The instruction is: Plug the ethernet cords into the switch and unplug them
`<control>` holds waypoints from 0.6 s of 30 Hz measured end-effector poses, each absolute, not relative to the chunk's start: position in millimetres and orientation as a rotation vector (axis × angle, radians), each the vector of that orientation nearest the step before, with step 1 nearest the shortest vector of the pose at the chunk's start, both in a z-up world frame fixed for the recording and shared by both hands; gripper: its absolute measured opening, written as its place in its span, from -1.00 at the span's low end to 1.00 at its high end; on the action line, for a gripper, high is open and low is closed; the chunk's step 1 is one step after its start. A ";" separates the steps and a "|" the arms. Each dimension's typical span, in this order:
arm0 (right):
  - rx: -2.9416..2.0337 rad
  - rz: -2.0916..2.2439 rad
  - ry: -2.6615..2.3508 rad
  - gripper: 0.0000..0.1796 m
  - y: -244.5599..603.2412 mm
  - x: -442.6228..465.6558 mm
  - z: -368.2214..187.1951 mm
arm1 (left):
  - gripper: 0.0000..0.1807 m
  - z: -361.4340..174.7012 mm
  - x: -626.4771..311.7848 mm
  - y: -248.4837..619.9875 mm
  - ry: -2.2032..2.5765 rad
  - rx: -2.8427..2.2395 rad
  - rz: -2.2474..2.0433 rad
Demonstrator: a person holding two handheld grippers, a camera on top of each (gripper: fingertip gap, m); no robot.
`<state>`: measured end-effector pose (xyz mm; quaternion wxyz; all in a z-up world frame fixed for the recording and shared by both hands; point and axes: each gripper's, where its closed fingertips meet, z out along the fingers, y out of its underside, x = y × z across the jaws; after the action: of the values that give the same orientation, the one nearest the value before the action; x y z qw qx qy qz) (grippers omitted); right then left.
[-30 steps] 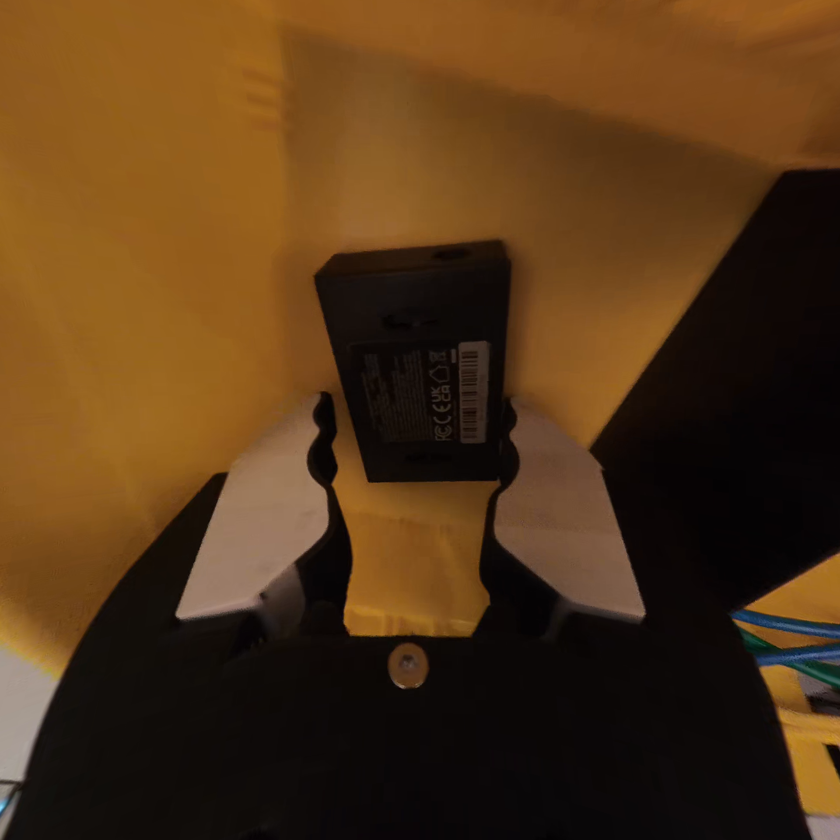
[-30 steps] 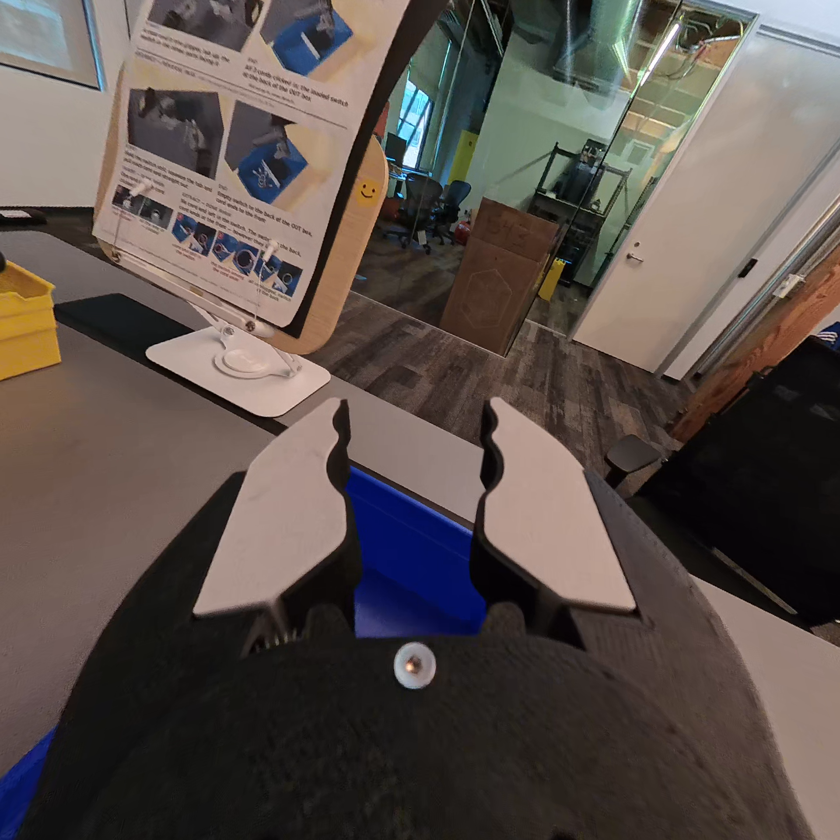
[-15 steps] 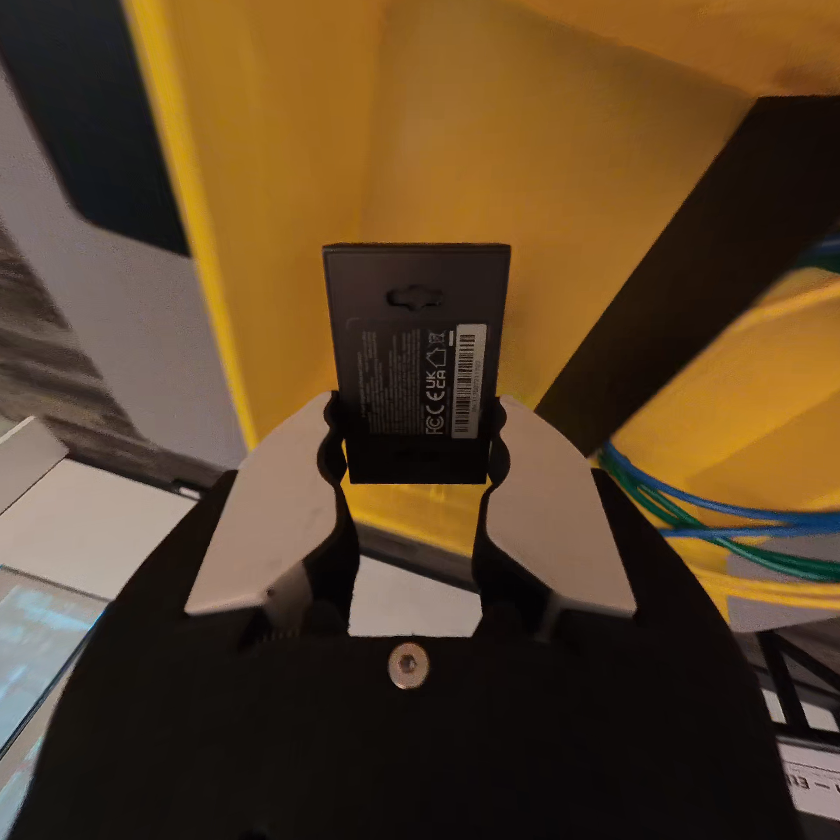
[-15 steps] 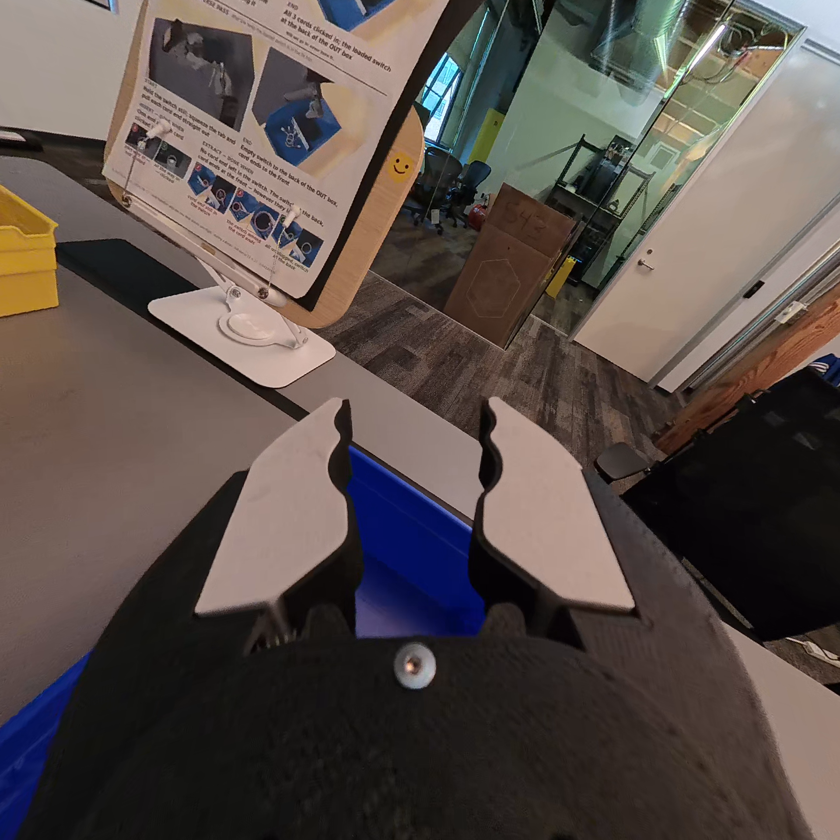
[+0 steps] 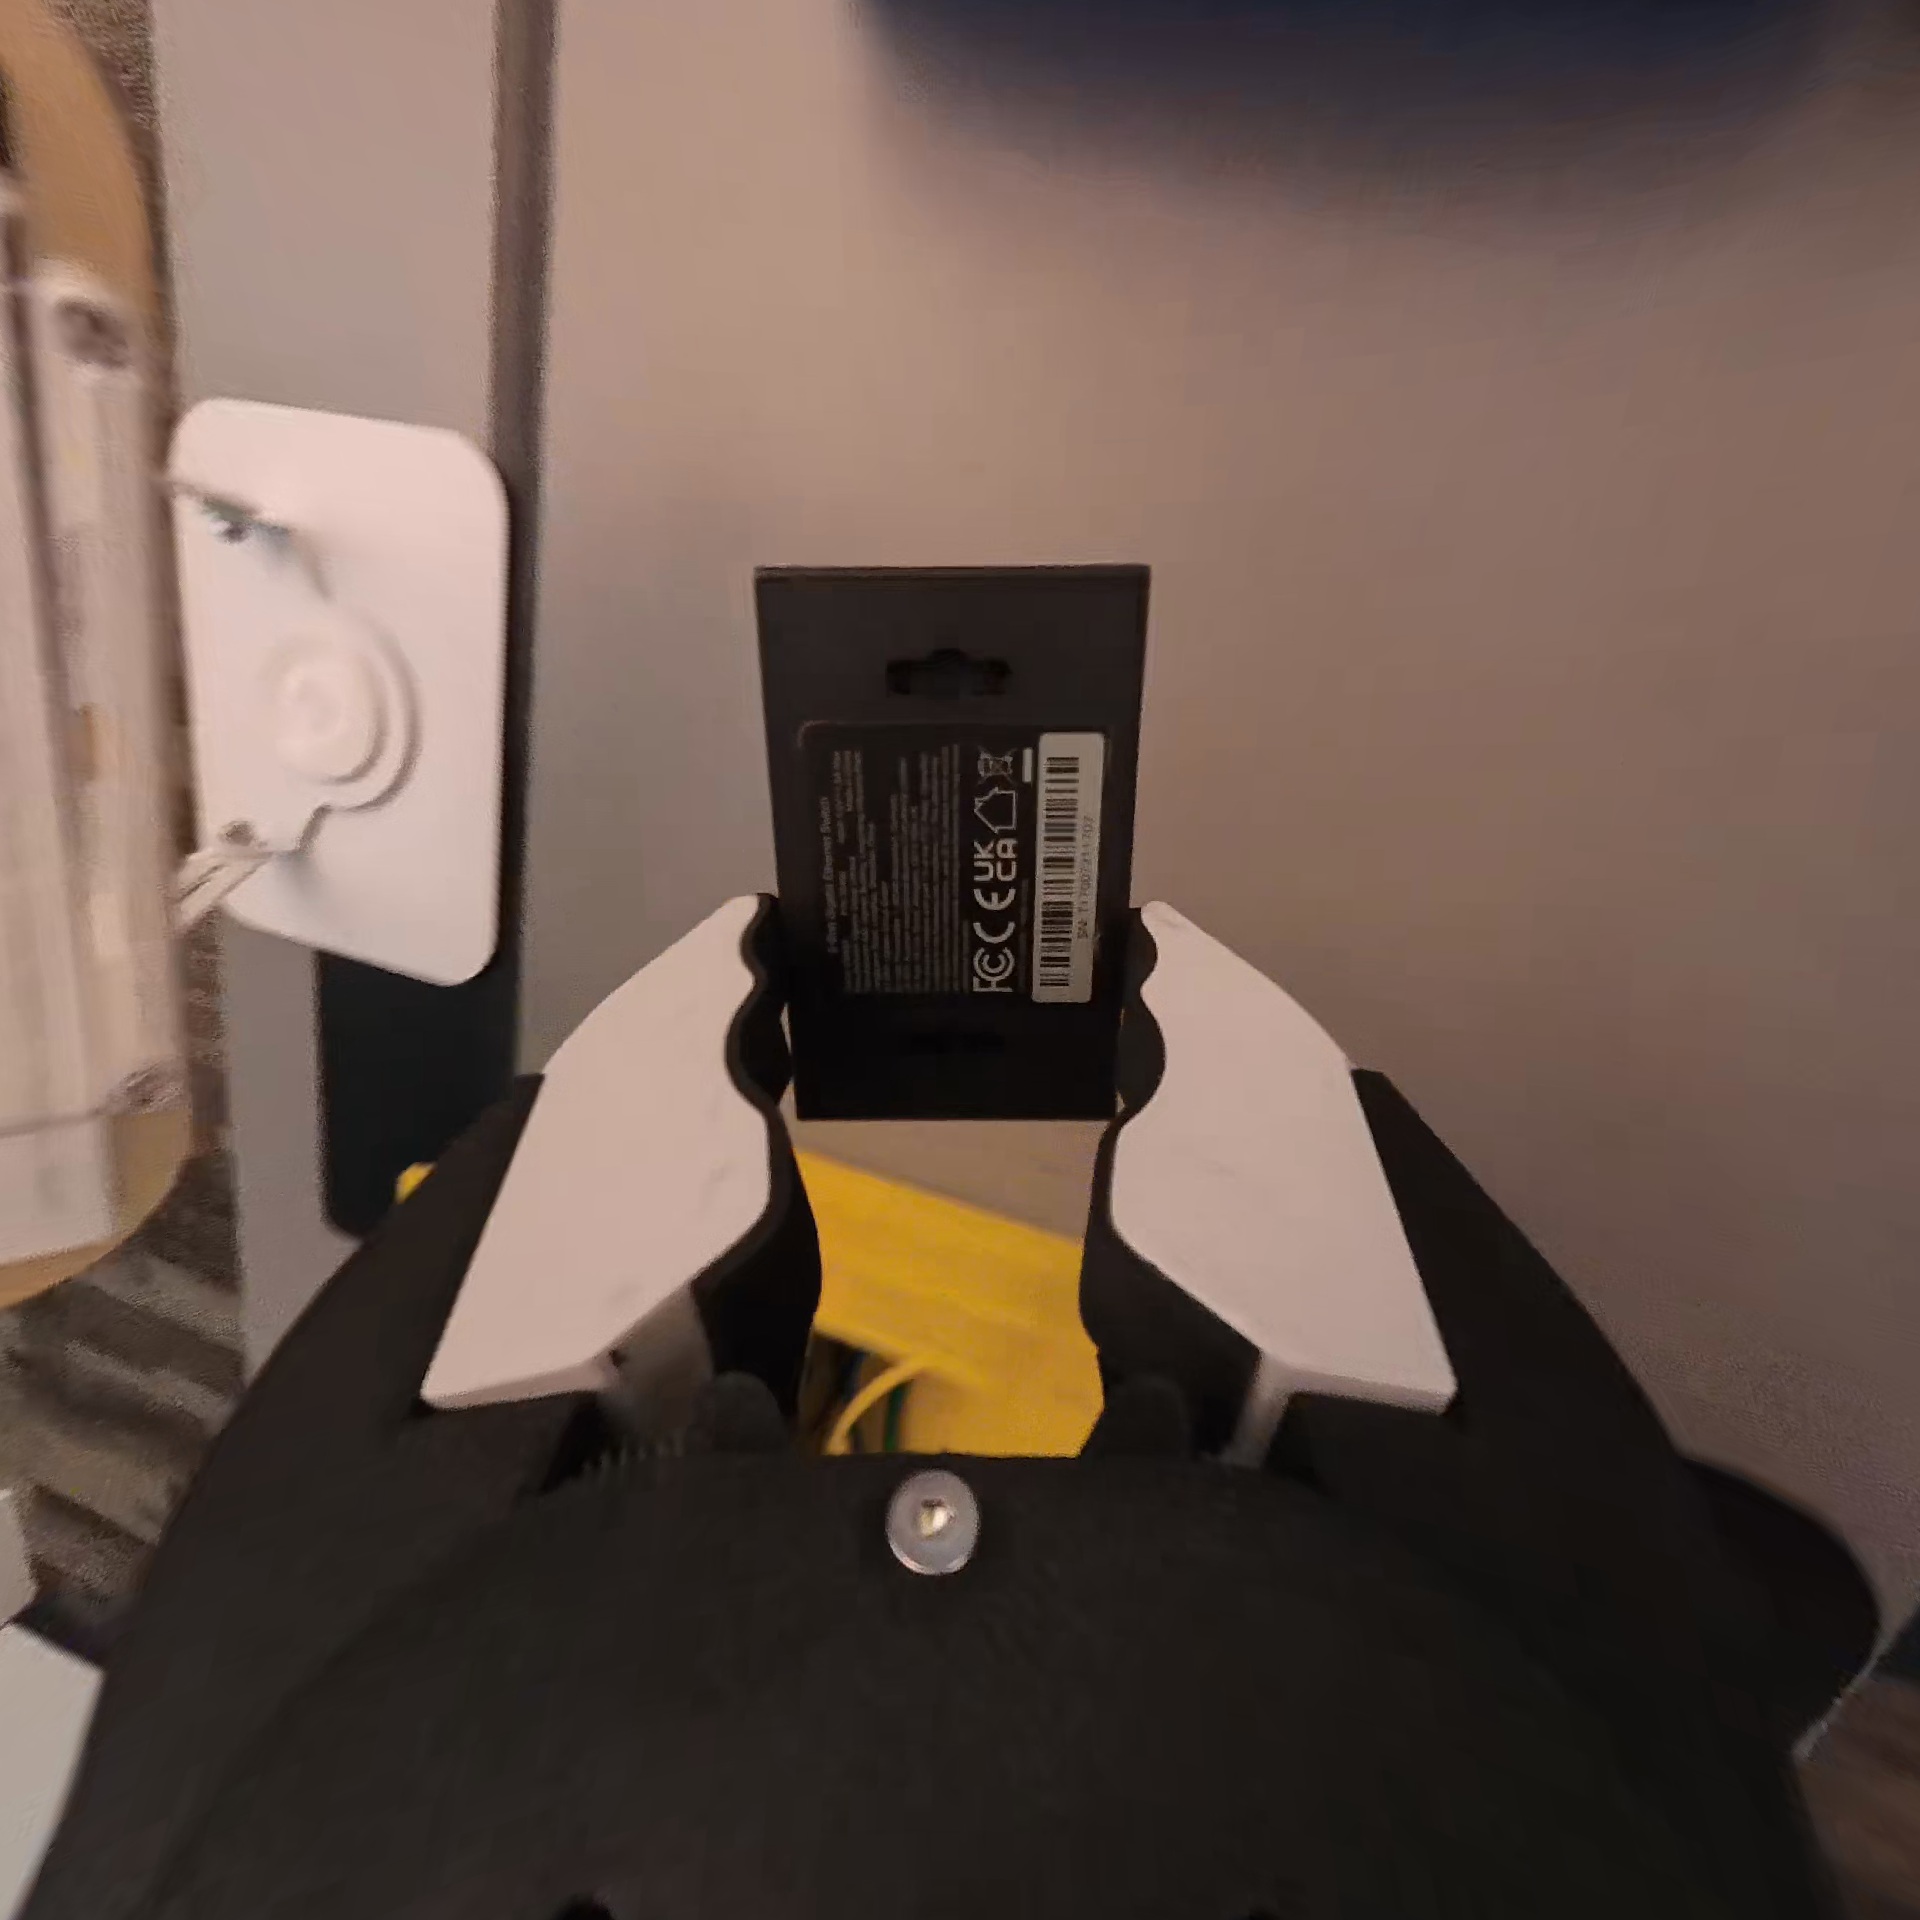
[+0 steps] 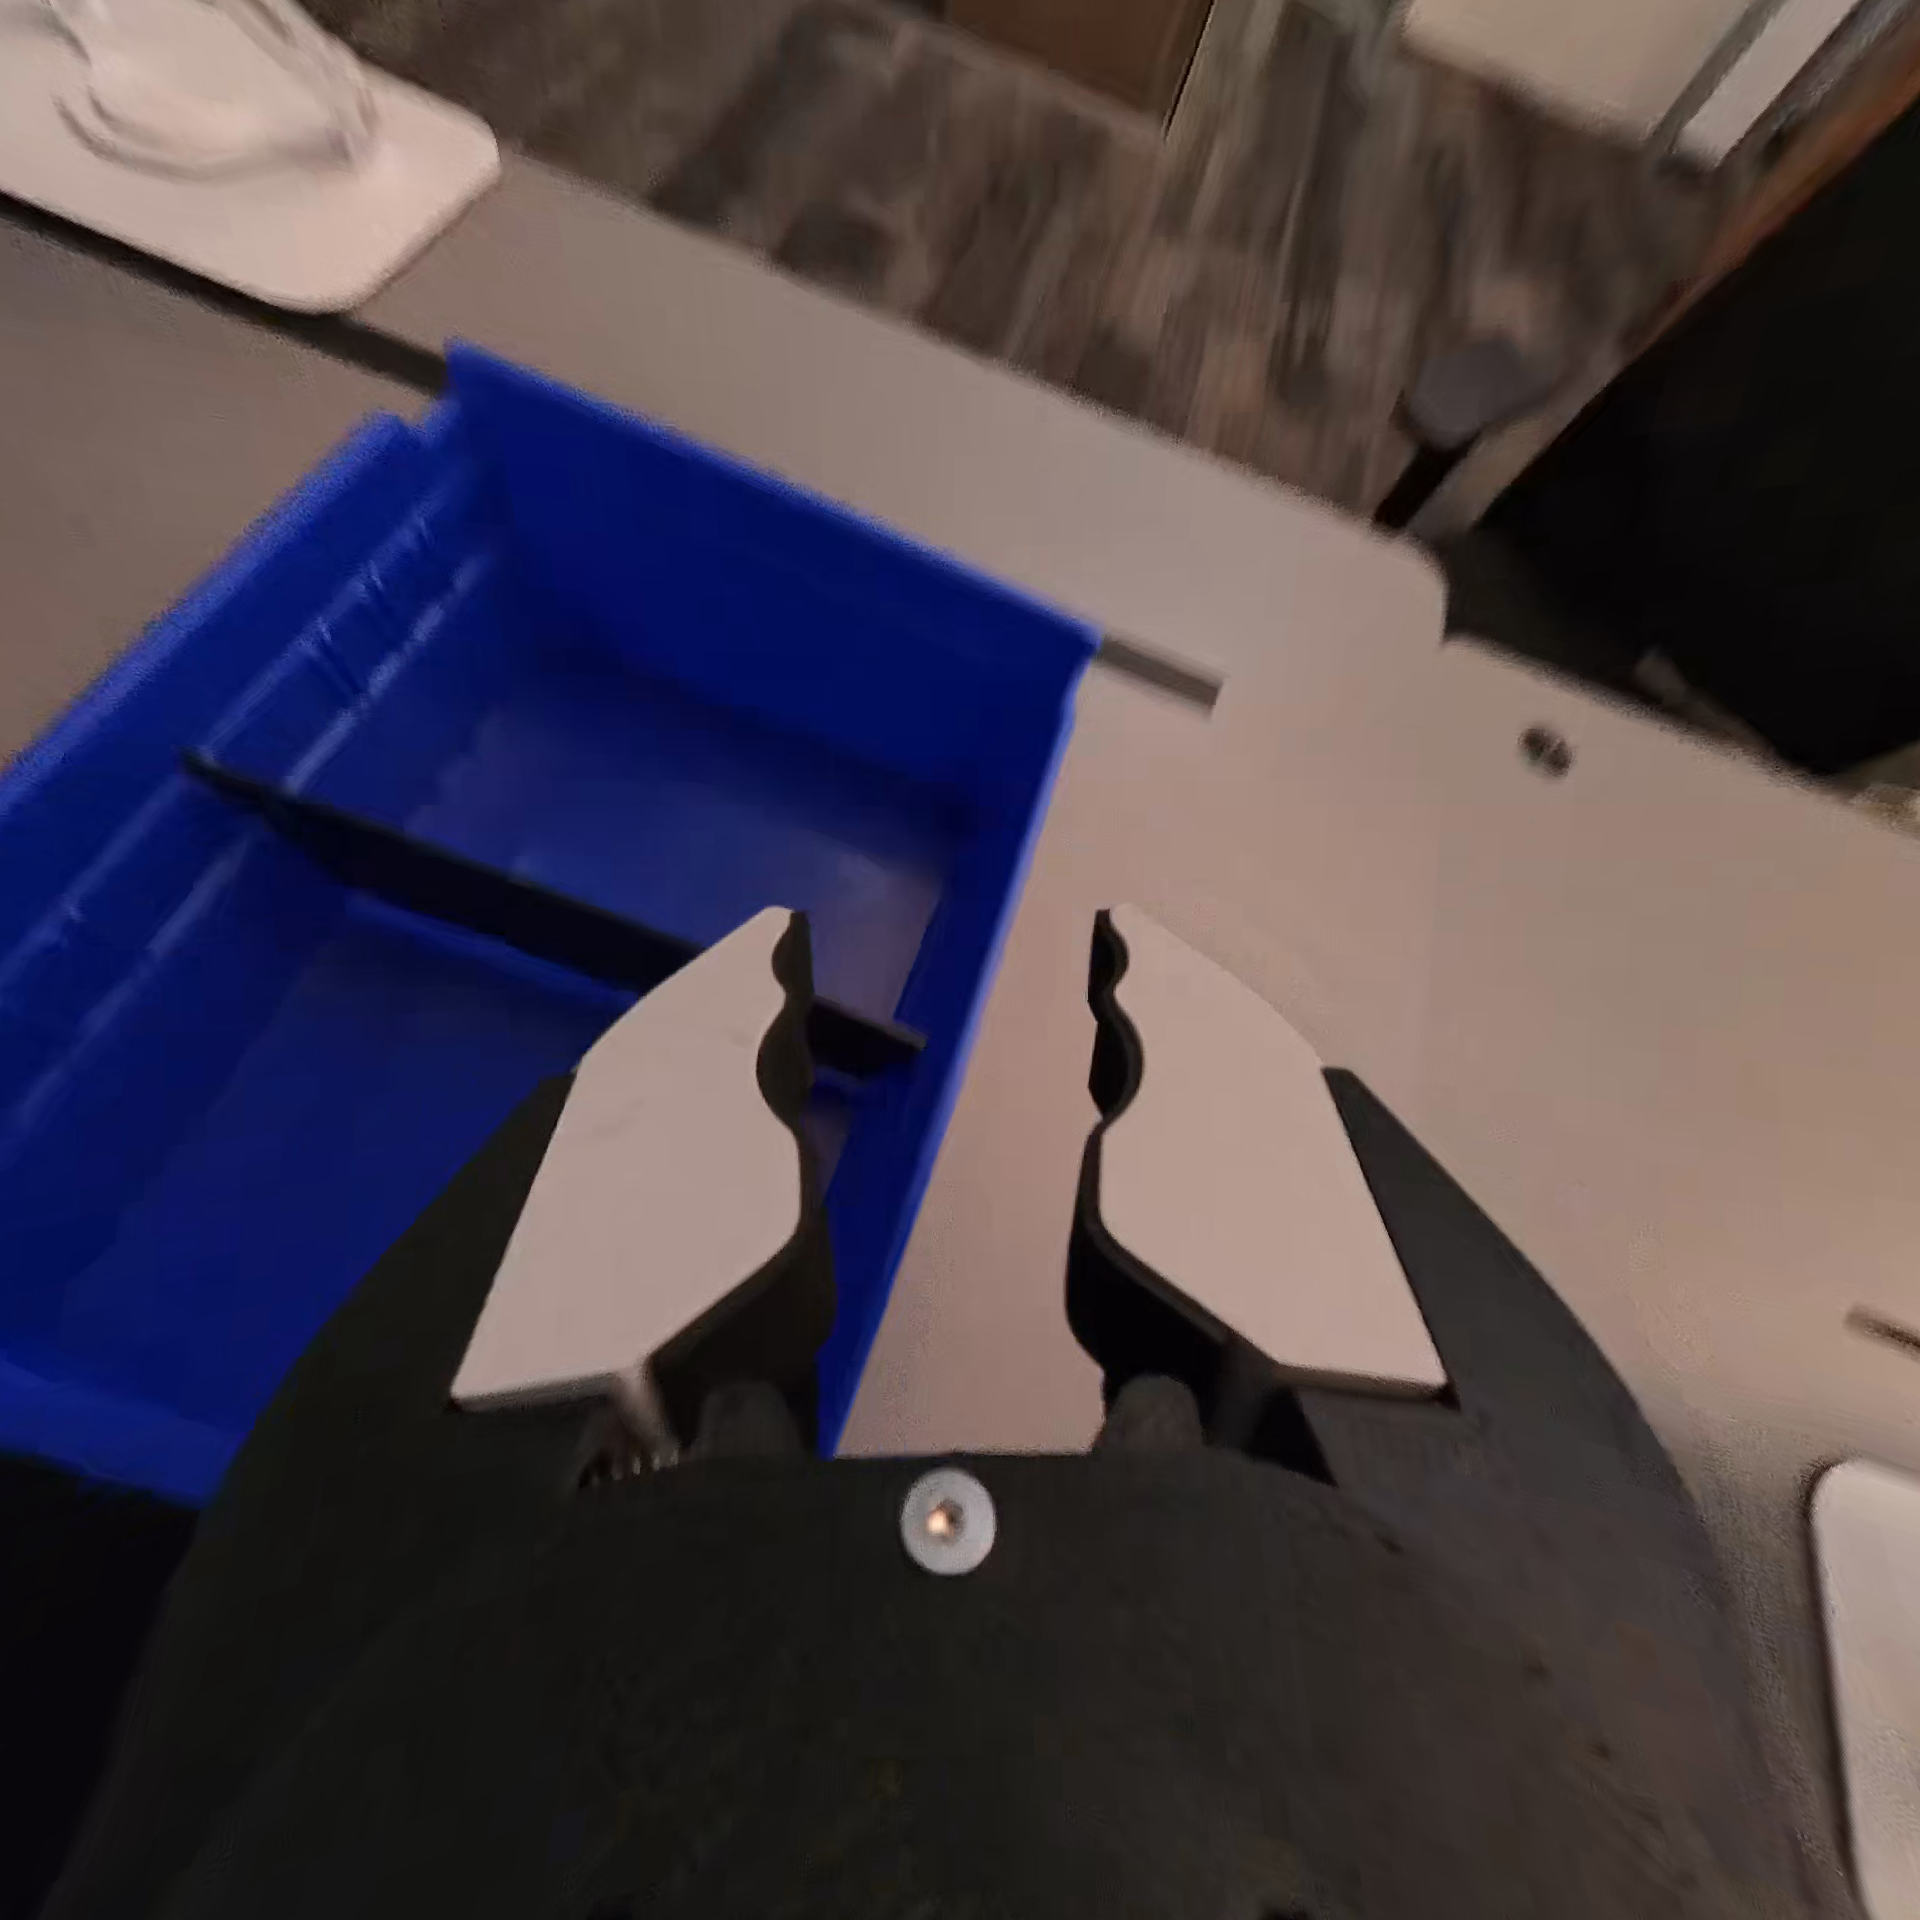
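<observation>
Left wrist view: your left gripper (image 5: 943, 1003) clamps the black switch (image 5: 951, 831) label-up above the grey table (image 5: 1455, 727), likely for carrying, while your right gripper (image 6: 943, 1023) hangs parted, empty, over the blue bin (image 6: 520, 727).

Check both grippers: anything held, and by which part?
Left gripper holds the black switch, jaws clamped on the two long side edges at its near end, label side facing the camera. Right gripper holds nothing, jaws apart.

Open right tool (image 6: 945, 997) above blue bin's (image 6: 727, 540) right wall, grey table (image 6: 1299, 831).
</observation>
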<state>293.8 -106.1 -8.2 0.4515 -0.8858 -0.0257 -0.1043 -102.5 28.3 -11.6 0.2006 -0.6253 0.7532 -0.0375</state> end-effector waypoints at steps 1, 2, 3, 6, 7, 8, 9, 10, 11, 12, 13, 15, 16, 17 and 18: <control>-2.245 -0.209 -0.044 -0.41 -113.7 295.3 -21.6 | -0.33 -23.6 -92.8 18.4 2.097 -1.760 -0.128; -2.296 -0.153 -0.034 -0.40 -119.5 293.3 -34.2 | -0.33 -35.1 -83.4 9.6 2.085 -1.780 -0.162; -2.347 -0.107 -0.033 -0.40 -123.8 290.8 -46.2 | -0.33 -45.8 -74.9 3.2 2.066 -1.810 -0.199; -2.474 -0.097 0.075 -0.47 -125.1 300.3 -75.5 | -0.33 -68.3 -55.0 -6.3 2.016 -1.860 -0.301; -2.524 -0.062 0.157 -0.56 -125.5 302.8 -84.7 | -0.33 -71.5 -49.9 -5.4 1.988 -1.855 -0.314; -2.574 -0.002 0.254 -0.70 -126.2 303.3 -93.5 | -0.33 -72.8 -46.1 -2.7 1.947 -1.857 -0.318; -2.617 0.096 0.348 -0.88 -126.9 299.8 -101.3 | -0.33 -72.0 -42.0 -1.6 1.908 -1.847 -0.342; -2.618 0.207 0.437 -0.92 -125.5 295.2 -104.5 | -0.33 -69.5 -38.0 -2.9 1.875 -1.833 -0.388; -2.587 0.255 0.501 -0.91 -124.3 296.3 -103.9 | -0.33 -65.4 -34.5 -5.1 1.840 -1.820 -0.445; -2.554 0.285 0.552 -0.91 -124.6 298.4 -103.2 | -0.33 -59.5 -31.3 -7.5 1.806 -1.798 -0.505; -2.527 0.315 0.616 -0.91 -126.7 301.7 -103.2 | -0.33 -52.3 -28.7 -10.3 1.780 -1.762 -0.563; -2.470 0.359 0.743 -0.90 -133.9 311.5 -102.6 | -0.33 -37.3 -27.3 -13.2 1.732 -1.701 -0.652; -2.448 0.364 0.782 -0.89 -138.8 316.3 -102.5 | -0.33 -31.4 -28.5 -13.4 1.713 -1.691 -0.687; -2.435 0.368 0.813 -0.89 -144.4 319.5 -102.6 | -0.33 -26.5 -30.7 -13.3 1.694 -1.701 -0.728; -2.425 0.366 0.839 -0.88 -149.4 321.9 -102.4 | -0.33 -21.5 -32.2 -13.3 1.668 -1.711 -0.788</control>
<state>321.9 -149.4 -102.4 0.2712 -0.9006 0.3115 0.1357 -32.2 -13.3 -21.5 0.3076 -0.6471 0.6307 -0.2980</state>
